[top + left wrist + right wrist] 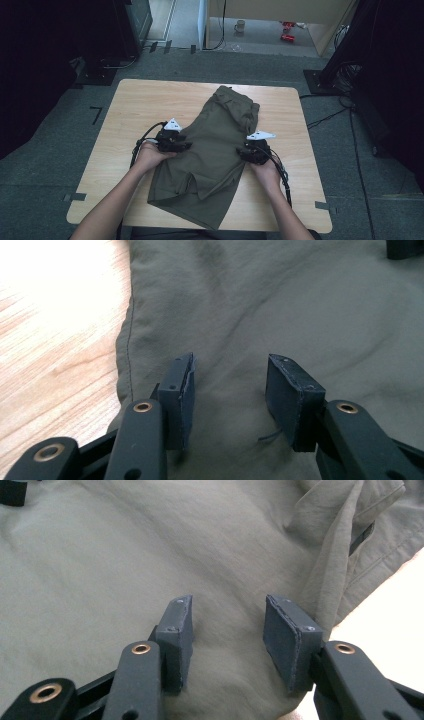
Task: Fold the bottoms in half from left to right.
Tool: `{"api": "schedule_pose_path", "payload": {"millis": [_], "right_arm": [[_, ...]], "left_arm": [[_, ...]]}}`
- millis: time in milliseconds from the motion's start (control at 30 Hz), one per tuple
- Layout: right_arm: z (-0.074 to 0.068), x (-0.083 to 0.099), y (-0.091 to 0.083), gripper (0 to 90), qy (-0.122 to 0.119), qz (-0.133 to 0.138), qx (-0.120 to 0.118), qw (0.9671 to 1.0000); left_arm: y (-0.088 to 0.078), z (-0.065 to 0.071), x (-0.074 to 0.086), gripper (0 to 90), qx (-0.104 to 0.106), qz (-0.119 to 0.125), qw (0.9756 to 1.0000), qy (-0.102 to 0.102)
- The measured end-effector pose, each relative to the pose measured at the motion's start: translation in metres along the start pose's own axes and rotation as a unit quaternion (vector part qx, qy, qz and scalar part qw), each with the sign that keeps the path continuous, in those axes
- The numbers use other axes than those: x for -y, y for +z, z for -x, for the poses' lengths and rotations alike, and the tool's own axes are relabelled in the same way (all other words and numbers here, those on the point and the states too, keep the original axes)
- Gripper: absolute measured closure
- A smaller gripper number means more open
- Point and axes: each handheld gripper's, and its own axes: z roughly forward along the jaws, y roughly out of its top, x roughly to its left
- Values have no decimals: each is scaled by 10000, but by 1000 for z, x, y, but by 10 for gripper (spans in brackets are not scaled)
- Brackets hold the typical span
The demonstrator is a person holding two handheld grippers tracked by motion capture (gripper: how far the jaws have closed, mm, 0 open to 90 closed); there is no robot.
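Under both grippers, left (176,142) and right (253,152), jaws apart over the shorts (210,150) with nothing clamped, we judge a fold pending: next, pinch each side.

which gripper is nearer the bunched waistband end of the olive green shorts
Right. The right gripper sits at the shorts' edge just below the waistband; the left gripper is at the opposite edge, farther off.

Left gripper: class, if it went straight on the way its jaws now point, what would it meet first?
Most likely the olive shorts. The left gripper has its jaws open over the cloth near the seamed edge, and fabric lies straight ahead; the other gripper lies farther across, though depth is hard to judge.
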Motion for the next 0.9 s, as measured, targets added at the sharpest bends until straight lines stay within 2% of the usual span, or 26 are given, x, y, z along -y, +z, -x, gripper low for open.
{"api": "schedule_pose_path", "payload": {"millis": [100, 267, 467, 567, 667, 833, 900], "right_arm": [[0, 1, 1, 543, -1, 67, 17, 10000], [-1, 1, 6, 522, -94, 206, 4, 9997], [-3, -1, 12, 522, -186, 293, 34, 9994], [-3, -4, 14, 522, -193, 286, 17, 9994], [-5, -8, 18, 523, -171, 303, 11, 9994], [-11, -12, 25, 511, -268, 299, -5, 9992], [-13, -13, 25, 509, -301, 294, -22, 9991]], "left_arm": [[-1, 3, 4, 556, -51, 86, 9999, 43], [-6, 10, 9, 598, -188, 94, 9998, -56], [-14, 25, 19, 608, -321, 112, 9993, -121], [-17, 33, 23, 607, -423, 78, 9991, -47], [-22, 40, 28, 607, -483, 88, 9987, -114], [-30, 43, 34, 608, -373, 52, 9984, -410], [-33, 46, 37, 608, -342, 48, 9983, -460]]}}
